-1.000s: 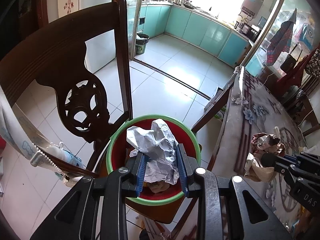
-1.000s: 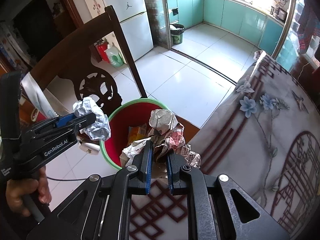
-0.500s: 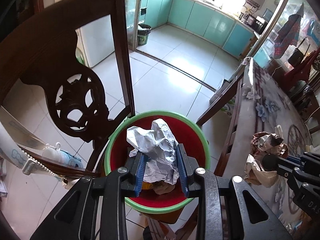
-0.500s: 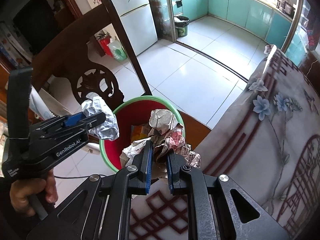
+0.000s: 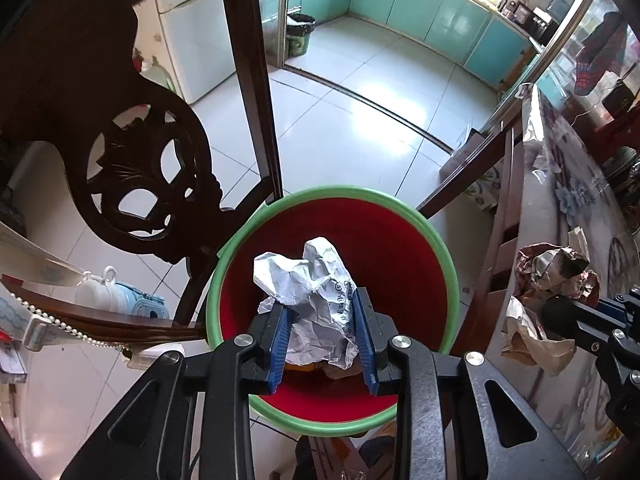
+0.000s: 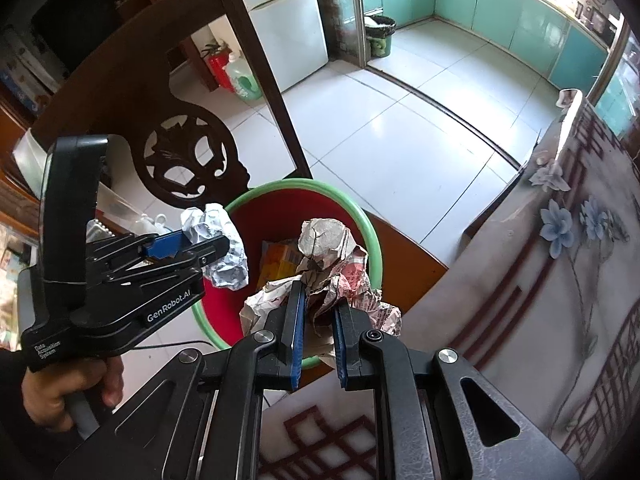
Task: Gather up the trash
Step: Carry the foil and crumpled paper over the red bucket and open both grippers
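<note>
A red bin with a green rim (image 5: pixel 420 220) (image 6: pixel 320 190) stands on a wooden chair seat, with some yellow trash in its bottom. My left gripper (image 5: pixel 322 312) (image 6: pixel 200 246) is shut on a crumpled white paper ball (image 5: pixel 316 292) (image 6: pixel 218 240) and holds it right over the bin's mouth. My right gripper (image 6: pixel 318 296) (image 5: pixel 576 308) is shut on a crumpled brown and red printed paper wad (image 6: pixel 340 264) (image 5: pixel 548 268), held at the bin's near right rim beside the table edge.
A dark carved chair back (image 5: pixel 132 160) (image 6: pixel 188 152) rises just left of the bin. The table with a flowered cloth (image 6: pixel 560 280) (image 5: pixel 572 200) lies to the right. White tiled floor (image 5: pixel 360 100) runs towards a kitchen with a small dark bin (image 6: pixel 378 36). A hand (image 6: pixel 60 392) holds the left gripper.
Both grippers have sunk towards the bin, each still holding its paper. The white ball now hangs lower over the bin's mouth, and the bin looks larger in both views.
</note>
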Action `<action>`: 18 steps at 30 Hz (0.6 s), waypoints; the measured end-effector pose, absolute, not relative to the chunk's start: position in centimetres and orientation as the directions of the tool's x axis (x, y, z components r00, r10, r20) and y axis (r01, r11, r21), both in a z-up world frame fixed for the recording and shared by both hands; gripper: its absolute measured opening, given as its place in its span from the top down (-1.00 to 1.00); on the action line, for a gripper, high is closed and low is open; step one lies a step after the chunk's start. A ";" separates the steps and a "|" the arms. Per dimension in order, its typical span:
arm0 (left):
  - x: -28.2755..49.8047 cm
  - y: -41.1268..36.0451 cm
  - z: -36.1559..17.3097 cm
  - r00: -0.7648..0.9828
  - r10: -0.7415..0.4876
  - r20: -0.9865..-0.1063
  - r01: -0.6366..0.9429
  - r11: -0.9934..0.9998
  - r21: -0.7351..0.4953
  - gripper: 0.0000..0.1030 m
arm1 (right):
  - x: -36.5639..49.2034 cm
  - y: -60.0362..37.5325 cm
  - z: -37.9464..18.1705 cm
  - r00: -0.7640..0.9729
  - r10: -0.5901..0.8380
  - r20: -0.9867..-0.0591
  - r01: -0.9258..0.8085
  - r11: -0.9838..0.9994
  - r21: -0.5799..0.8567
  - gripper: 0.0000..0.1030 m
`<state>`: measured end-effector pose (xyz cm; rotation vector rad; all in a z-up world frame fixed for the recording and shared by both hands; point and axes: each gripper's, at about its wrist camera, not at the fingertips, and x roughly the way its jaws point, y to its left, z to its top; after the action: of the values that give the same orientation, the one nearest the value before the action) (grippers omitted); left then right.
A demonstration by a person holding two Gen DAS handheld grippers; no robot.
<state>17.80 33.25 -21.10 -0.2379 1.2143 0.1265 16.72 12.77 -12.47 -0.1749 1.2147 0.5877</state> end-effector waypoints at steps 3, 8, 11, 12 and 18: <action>18.1 33.0 -21.4 0.343 -0.031 -0.939 -0.221 0.969 -0.113 0.48 | 17.0 13.1 -12.6 0.222 0.334 -0.916 -0.520 0.835 0.179 0.76; 18.5 32.9 -21.9 0.331 -0.032 -0.943 -0.222 0.969 -0.111 0.39 | 17.3 13.0 -12.6 0.216 0.348 -0.912 -0.512 0.836 0.198 0.76; 18.5 33.1 -22.1 0.324 -0.034 -0.945 -0.231 0.966 -0.114 0.39 | 17.1 12.7 -12.5 0.212 0.356 -0.910 -0.510 0.835 0.208 0.73; 18.5 33.1 -22.2 0.322 -0.032 -0.946 -0.233 0.966 -0.112 0.39 | 17.1 12.6 -12.5 0.211 0.358 -0.910 -0.507 0.836 0.211 0.67; 18.3 33.4 -22.4 0.315 -0.030 -0.949 -0.233 0.967 -0.108 0.18 | 16.5 11.8 -11.5 0.250 0.361 -0.898 -0.478 0.853 0.210 0.18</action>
<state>18.27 33.45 -22.42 -0.2415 1.2467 0.1352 16.51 11.82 -11.50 -0.1140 1.1879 0.5731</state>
